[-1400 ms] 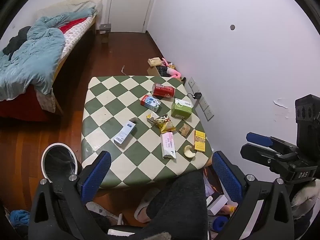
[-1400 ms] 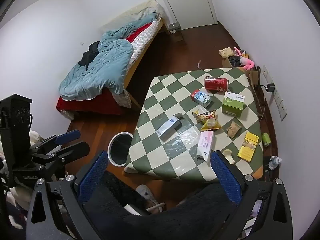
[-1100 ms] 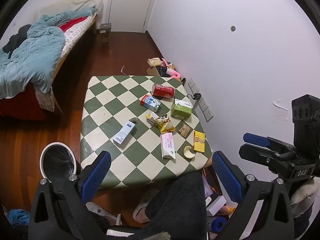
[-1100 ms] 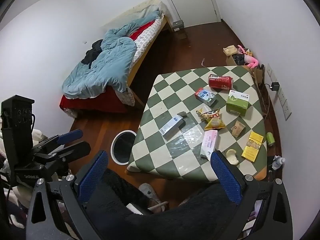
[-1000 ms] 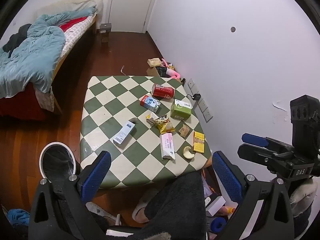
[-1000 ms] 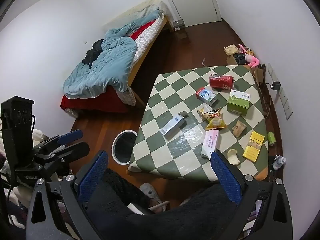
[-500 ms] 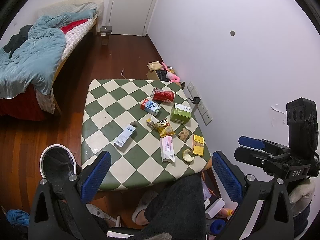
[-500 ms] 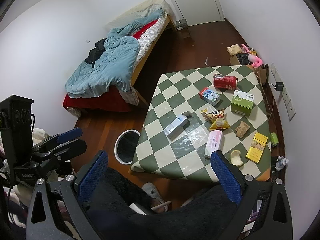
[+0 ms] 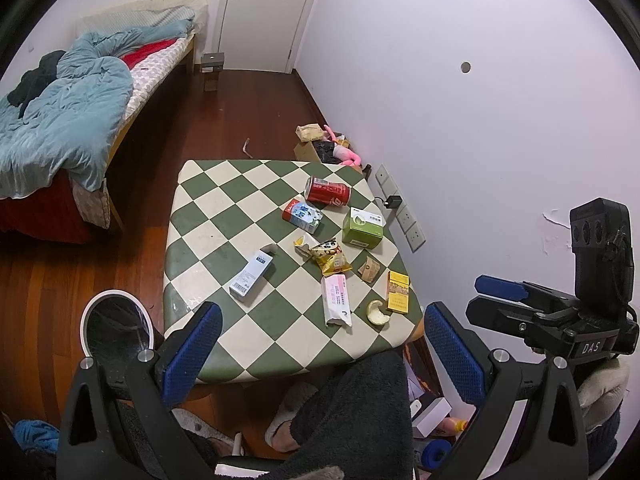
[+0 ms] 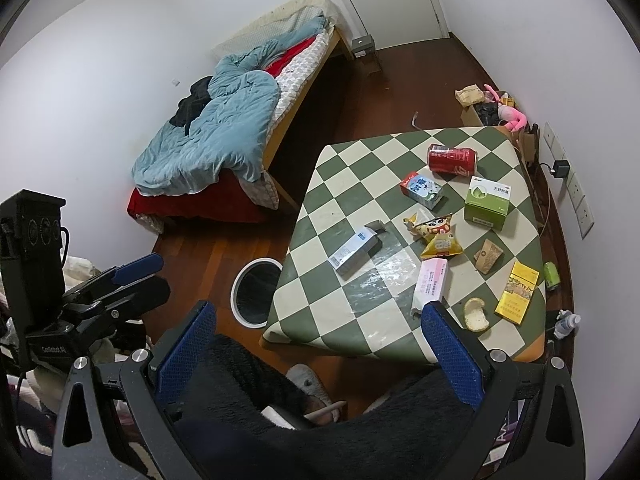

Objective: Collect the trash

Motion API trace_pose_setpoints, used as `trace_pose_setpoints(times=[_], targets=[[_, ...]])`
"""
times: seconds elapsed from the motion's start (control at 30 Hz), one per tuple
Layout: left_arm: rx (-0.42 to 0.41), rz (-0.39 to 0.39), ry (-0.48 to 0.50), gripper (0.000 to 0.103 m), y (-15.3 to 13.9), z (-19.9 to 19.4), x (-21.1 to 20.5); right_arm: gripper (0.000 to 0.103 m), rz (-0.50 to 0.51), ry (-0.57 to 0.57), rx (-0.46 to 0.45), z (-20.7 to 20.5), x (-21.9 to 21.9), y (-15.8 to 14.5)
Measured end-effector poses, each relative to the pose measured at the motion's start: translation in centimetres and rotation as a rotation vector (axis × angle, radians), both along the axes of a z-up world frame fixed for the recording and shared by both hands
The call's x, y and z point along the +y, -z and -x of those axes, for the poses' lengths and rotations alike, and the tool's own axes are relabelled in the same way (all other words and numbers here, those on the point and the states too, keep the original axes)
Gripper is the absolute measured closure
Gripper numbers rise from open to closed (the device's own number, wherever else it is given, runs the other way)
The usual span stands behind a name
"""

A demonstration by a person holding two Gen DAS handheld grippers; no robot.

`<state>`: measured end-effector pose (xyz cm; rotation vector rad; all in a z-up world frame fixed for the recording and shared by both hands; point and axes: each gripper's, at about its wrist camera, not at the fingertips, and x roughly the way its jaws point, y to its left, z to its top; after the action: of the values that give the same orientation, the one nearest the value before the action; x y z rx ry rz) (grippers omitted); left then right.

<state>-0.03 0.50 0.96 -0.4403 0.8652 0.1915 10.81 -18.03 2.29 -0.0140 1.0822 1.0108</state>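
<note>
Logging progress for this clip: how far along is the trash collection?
Nothing looks done. The red can, milk carton, green box, snack bag, pink packet, yellow pack and white-blue box all lie on the checkered table. Left hand-held gripper and right hand-held gripper are open, holding nothing. The bin stands beside the table.

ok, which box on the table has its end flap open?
The white-and-blue carton near the table's left edge: a grey flap sticks open at its far end. The green box and yellow box look closed.
</note>
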Motion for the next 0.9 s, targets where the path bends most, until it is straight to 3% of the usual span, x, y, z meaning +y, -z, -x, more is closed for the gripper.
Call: trace_pose_setpoints(times=[0.9], targets=[[-0.006,-0.001,-0.002,0.0,0.1,-0.9,0.4,0.0,0.003,0.0,0.002,-0.3,0.2,-0.1]])
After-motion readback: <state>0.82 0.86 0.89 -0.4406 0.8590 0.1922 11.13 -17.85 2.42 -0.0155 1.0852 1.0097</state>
